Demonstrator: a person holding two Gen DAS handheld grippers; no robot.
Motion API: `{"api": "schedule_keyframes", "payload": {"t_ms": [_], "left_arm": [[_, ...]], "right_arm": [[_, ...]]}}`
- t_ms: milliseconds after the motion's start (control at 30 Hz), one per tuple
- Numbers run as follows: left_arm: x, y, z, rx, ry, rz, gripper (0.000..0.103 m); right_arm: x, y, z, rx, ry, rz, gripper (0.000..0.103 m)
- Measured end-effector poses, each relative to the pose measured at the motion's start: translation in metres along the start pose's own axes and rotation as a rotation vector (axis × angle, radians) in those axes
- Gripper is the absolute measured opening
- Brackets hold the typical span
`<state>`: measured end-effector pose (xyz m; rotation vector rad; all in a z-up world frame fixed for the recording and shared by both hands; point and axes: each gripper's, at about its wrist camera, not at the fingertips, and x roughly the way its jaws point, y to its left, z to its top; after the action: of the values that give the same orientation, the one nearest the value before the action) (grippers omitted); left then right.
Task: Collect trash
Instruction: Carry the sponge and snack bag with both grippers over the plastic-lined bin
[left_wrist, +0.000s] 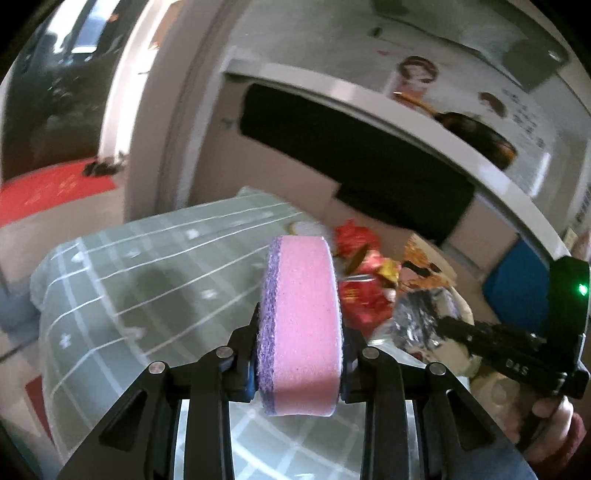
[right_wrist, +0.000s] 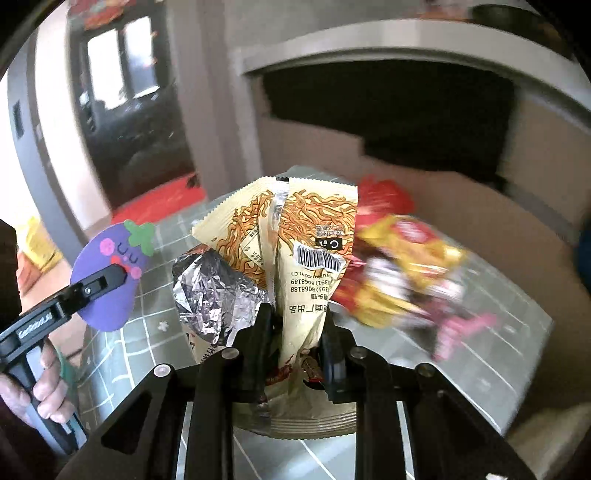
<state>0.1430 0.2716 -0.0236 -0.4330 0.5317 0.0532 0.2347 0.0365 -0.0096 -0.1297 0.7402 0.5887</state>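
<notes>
My left gripper (left_wrist: 300, 365) is shut on a pink sponge with a purple scrub side (left_wrist: 301, 321), held upright above the green checked tablecloth (left_wrist: 147, 266). In the right wrist view the same sponge shows as a purple eggplant shape (right_wrist: 110, 273) in the left gripper (right_wrist: 110, 277). My right gripper (right_wrist: 295, 343) is shut on a cream noodle wrapper (right_wrist: 306, 266) with a crumpled silver foil inside (right_wrist: 214, 295). Red and yellow snack wrappers (right_wrist: 399, 266) are blurred just right of it. In the left wrist view the right gripper (left_wrist: 443, 328) holds the foil wrapper (left_wrist: 417, 321) beside red wrappers (left_wrist: 365, 284).
The table with the tablecloth (right_wrist: 498, 295) stands before a grey cabinet with a dark opening (right_wrist: 388, 110). A cardboard box (right_wrist: 461, 206) sits behind the table. A red mat (left_wrist: 48, 188) lies on the floor at left. A blue object (left_wrist: 517, 280) is at right.
</notes>
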Motion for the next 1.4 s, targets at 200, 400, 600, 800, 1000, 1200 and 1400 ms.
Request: {"api": "schedule_keyframes", "payload": {"t_ms": [200,400,600,800,1000,1200,1400], "left_arm": [[-0.001,-0.074,0.008,0.108,-0.010,-0.097,0.031],[-0.005,-0.169,0.008,0.251,-0.047,-0.203,0.031],[-0.008,-0.247,-0.001,0.355,-0.083,-0.291,0.031],[0.001,-0.308,-0.025,0.407,-0.015,-0.397,0.031],[0.014,-0.344,-0.054,0.450,0.054,-0.468,0.031],[0.037,-0.368,-0.082,0.476,0.151,-0.500,0.031],[0.054,-0.382,-0.107,0.499,0.217,-0.518,0.031]], "right_arm": [[-0.064,-0.042,-0.023,0.051,-0.089,-0.126,0.021],[-0.128,-0.086,-0.044,0.127,-0.194,-0.219,0.021],[-0.188,-0.121,-0.062,0.169,-0.270,-0.346,0.022],[-0.224,-0.151,-0.090,0.241,-0.297,-0.449,0.023],[-0.241,-0.180,-0.120,0.315,-0.300,-0.495,0.023],[-0.248,-0.206,-0.145,0.387,-0.290,-0.498,0.023],[-0.243,-0.226,-0.163,0.441,-0.271,-0.499,0.023]]}}
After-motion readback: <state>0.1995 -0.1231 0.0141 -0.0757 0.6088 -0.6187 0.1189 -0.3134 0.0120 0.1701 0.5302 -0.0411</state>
